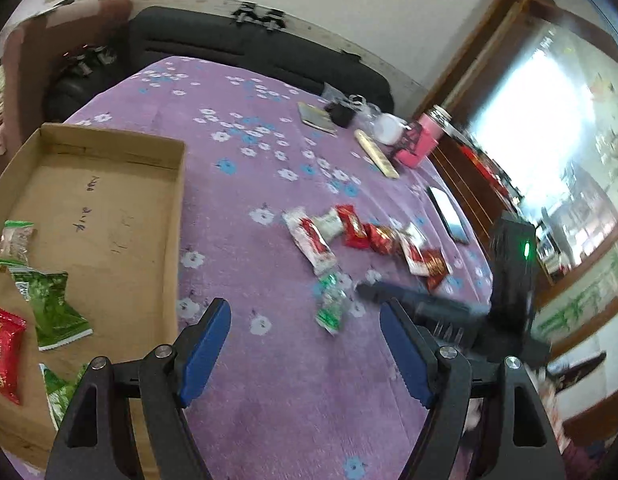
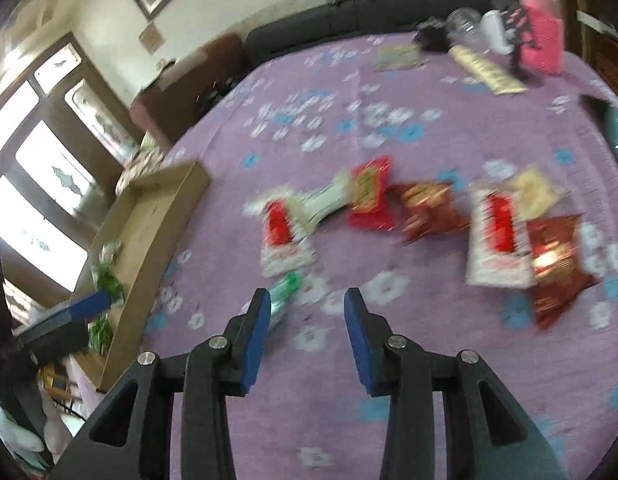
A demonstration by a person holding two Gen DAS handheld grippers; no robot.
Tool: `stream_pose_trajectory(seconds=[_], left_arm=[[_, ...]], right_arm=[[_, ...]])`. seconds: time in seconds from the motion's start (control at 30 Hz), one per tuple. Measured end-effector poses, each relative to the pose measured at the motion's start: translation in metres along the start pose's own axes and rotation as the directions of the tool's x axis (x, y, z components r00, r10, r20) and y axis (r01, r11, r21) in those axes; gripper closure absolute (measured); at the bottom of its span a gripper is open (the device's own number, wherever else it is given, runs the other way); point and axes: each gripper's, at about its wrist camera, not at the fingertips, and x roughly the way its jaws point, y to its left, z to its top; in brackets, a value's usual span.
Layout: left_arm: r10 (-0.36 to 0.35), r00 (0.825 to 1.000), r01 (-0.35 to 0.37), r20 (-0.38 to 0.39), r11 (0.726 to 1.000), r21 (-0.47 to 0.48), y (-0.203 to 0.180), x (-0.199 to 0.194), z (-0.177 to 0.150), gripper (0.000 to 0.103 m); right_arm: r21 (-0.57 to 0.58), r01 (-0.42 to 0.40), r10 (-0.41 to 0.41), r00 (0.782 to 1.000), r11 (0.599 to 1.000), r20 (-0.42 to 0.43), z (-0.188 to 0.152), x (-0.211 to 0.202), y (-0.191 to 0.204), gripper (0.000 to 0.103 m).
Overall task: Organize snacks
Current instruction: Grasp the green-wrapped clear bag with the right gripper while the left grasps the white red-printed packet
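Just ahead of the right hand-held gripper [image 2: 305,312], spread wide and empty, lay a green packet [image 2: 283,294], apparently beside its left finger. Farther off, red and white snack packets [image 2: 373,200] were strewn across the purple flowered cloth [image 2: 309,400]. Left, the left hand-held gripper [image 1: 305,320] gaped empty beside a shallow cardboard box [image 1: 109,208] holding crinkly green wrappers [image 1: 53,304].

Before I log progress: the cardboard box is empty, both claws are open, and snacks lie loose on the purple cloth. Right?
Not quite. The cardboard box already holds green and red snack packets, as the left wrist view shows. Both claws, left and right, are open, and snacks lie loose on the purple cloth.
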Motion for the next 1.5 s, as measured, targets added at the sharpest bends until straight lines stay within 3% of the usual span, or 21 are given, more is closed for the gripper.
stream_pose_trajectory(seconds=[0.17,0.2,0.4,0.5,0.6,0.73,0.8,0.83,0.87,0.93,1.2,1.43,1.5], left_arm=[[0.025,1.0,-0.025,-0.007,1.0,-0.01,0.001,0.016,0.012,0.023],[0.024,1.0,-0.024,-0.013,1.0,-0.011,0.0,0.022,0.014,0.023],[0.041,0.997,-0.042,-0.061,0.999,-0.005,-0.009,0.057,0.023,0.023],[0.081,0.993,-0.079,-0.083,0.997,0.019,-0.017,0.08,0.026,0.023],[0.134,0.986,-0.128,-0.098,0.989,0.074,-0.031,0.11,0.03,0.023],[0.215,0.973,-0.198,-0.084,0.965,0.172,-0.049,0.141,0.037,0.023],[0.242,0.967,-0.218,-0.086,0.95,0.222,-0.054,0.155,0.038,0.029],[0.264,0.96,-0.233,-0.095,0.938,0.257,-0.056,0.162,0.037,0.047],[0.296,0.953,-0.265,-0.066,0.919,0.291,-0.059,0.162,0.036,0.064],[0.284,0.956,-0.252,-0.07,0.922,0.293,-0.058,0.16,0.035,0.074],[0.223,0.974,-0.21,-0.038,0.955,0.209,-0.042,0.125,0.034,0.076],[0.148,0.989,-0.15,0.022,0.98,0.128,-0.019,0.054,0.039,0.076],[0.158,0.986,-0.162,0.05,0.982,0.101,-0.003,0.03,0.046,0.076]], right_arm=[[-0.079,0.078,-0.078,0.997,0.994,0.007,-0.005,0.022,0.03,0.066],[-0.092,0.091,-0.09,0.996,0.992,0.012,-0.004,0.024,0.032,0.076],[-0.105,0.131,-0.129,0.991,0.986,0.032,-0.01,0.009,0.016,0.079],[-0.044,0.129,-0.125,0.99,0.991,0.069,-0.012,-0.008,-0.012,0.079],[0.052,0.076,-0.082,0.99,0.996,0.115,-0.012,-0.02,-0.043,0.079],[0.109,0.035,-0.049,0.992,0.993,0.12,-0.012,-0.021,-0.059,0.079],[0.103,0.031,-0.043,0.992,0.994,0.121,-0.012,-0.021,-0.058,0.079],[0.097,0.034,-0.046,0.991,0.995,0.123,-0.011,-0.021,-0.057,0.079],[0.09,0.038,-0.049,0.991,0.995,0.125,-0.011,-0.021,-0.056,0.079],[0.086,0.036,-0.047,0.99,0.996,0.131,-0.013,-0.023,-0.053,0.079],[0.075,0.041,-0.052,0.987,0.996,0.152,-0.014,-0.023,-0.052,0.079],[0.04,0.042,-0.049,0.981,0.998,0.186,-0.015,-0.03,-0.041,0.079],[0.02,0.028,-0.032,0.984,0.999,0.176,-0.013,-0.031,-0.03,0.078]])
